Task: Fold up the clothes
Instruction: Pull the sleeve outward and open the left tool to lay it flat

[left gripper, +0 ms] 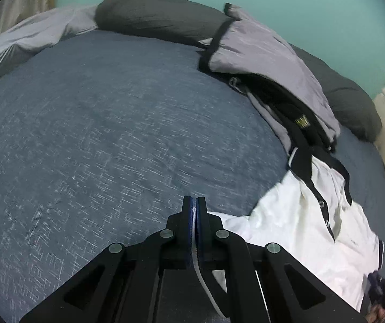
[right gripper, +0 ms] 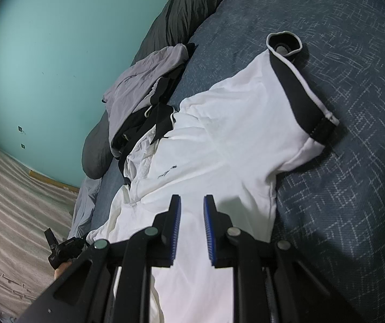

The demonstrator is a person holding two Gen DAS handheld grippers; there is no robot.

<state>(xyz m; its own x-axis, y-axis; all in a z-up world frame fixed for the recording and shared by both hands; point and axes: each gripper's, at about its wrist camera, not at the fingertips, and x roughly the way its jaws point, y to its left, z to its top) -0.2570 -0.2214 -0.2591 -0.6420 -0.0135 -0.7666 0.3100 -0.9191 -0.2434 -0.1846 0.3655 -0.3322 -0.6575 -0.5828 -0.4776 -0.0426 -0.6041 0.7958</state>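
- Left gripper fingers are pressed together on a thin white edge of fabric with a dark piping line; the strip runs back between the blue pads toward the camera. It looks like the hem or sleeve edge of the white polo shirt, but the link from the pinched strip to the shirt body is hidden behind the finger.
- In the left wrist view the shirt body lies right of the fingers, spread on the blue-grey bedspread. Black collar and button placket sit ahead-right of the tips.
- Ahead of and left of the left fingers: bare bedspread only.
- Right gripper fingers stand apart with a moderate gap, nothing between the pads.
- Right fingers hover over the shirt's lower body; white fabric fills the gap between them and continues below. Contact with cloth cannot be told.
- Black-trimmed sleeve extends ahead-right of the right fingers, cuff open at its far end.
- Grey and black garment is bunched ahead-left of the right fingers, touching the shirt's collar area.
- Dark grey pillow lies far ahead of the left fingers, against the teal wall.
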